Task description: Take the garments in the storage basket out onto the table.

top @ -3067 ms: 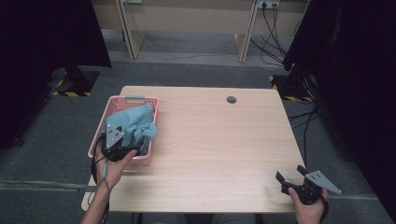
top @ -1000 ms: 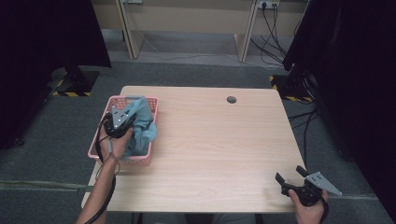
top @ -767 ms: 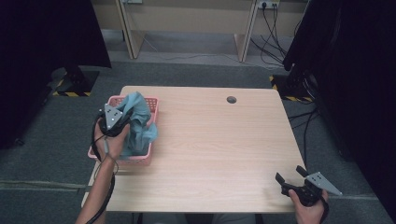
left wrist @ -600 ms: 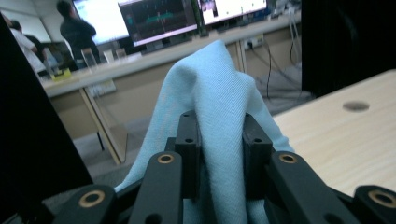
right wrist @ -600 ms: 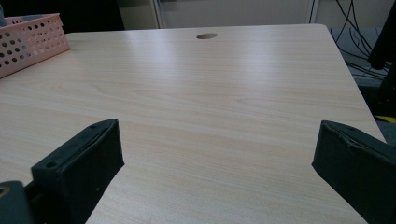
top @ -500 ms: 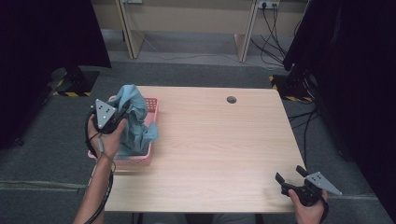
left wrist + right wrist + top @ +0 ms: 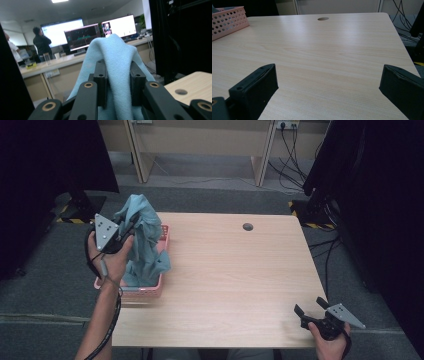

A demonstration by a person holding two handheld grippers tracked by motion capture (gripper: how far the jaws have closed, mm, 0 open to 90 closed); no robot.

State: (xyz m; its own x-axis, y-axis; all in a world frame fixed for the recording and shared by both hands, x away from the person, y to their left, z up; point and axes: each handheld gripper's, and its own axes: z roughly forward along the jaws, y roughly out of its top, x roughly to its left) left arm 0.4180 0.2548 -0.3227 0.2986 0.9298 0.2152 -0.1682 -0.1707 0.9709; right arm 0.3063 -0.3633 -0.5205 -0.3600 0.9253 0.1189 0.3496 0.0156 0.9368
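Light blue cloth [image 7: 142,240] is pinched tight in my left gripper [image 7: 120,232] and held up high so it can slide out of the pink basket [image 7: 150,290] — its bottom is in there — while my right gripper [image 7: 314,312] waits, wide open, by the table [image 7: 235,280] edge.

Legible text: none could be read in any view.
Screens [image 7: 85,35]: three lit displays were seen behind the light-blue cloth [image 7: 117,65] in the left gripper view; their content was too blurred to be read.
Yellow-black striped floor markings [image 7: 320,226]: seen beside the table [image 7: 240,280] in the high view; no lettering was carried.
Pink basket [image 7: 227,22]: no label or brand was made out.
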